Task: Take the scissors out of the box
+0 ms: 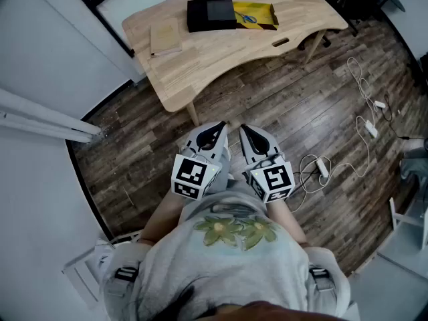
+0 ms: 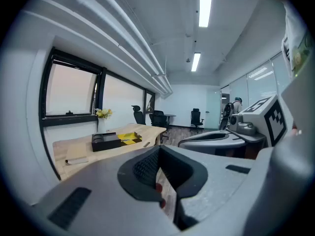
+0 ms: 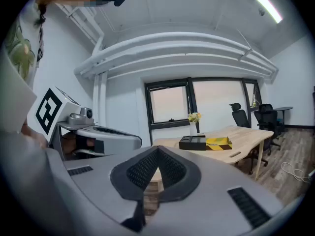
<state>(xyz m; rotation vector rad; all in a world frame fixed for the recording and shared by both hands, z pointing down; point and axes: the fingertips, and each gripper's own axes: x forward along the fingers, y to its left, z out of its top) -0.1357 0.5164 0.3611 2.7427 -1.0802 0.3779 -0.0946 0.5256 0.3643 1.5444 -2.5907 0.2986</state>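
Head view: left tool (image 1: 215, 130) and right tool (image 1: 249, 134), jaws together, empty, well apart from the box (image 1: 210, 15) on the desk (image 1: 221, 55); arriving closed, they'd likely just shove it.

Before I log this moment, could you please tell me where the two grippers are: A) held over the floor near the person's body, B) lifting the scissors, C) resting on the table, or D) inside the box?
A: the head view shows the left gripper and right gripper over the floor, short of the table with the box.
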